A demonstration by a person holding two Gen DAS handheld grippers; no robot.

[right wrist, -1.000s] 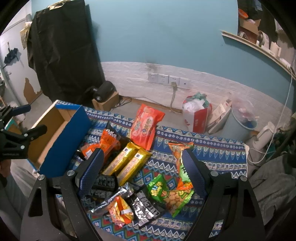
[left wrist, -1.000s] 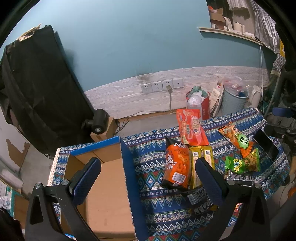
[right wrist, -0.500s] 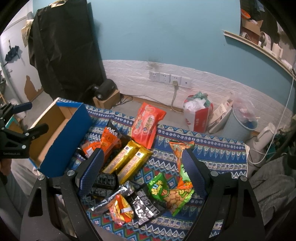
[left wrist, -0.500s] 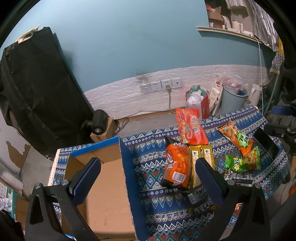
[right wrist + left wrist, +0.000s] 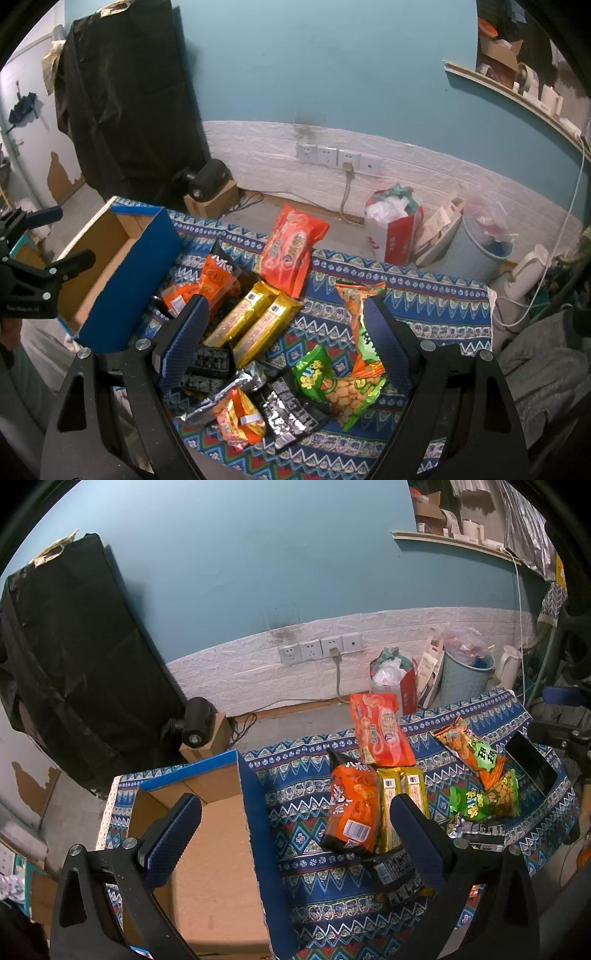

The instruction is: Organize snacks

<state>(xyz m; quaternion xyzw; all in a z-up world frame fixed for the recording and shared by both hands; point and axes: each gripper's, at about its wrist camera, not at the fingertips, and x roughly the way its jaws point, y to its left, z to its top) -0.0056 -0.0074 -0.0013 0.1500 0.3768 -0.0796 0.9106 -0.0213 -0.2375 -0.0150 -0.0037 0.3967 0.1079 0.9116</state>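
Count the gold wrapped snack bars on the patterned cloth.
2. One gold bar lies left, the other gold bar touching it on the right, both slanted mid-cloth between the orange bags. More may hide under the pile.

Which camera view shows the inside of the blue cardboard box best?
The left wrist view: it looks straight down into the blue cardboard box, showing its bare floor. The right wrist view shows the box sideways, floor mostly hidden.

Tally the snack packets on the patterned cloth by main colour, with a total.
Orange or red packets: 4
Gold bars: 2
Green bags: 1
Black or silver packs: 3, though overlaps make this count uncertain
Total: 10
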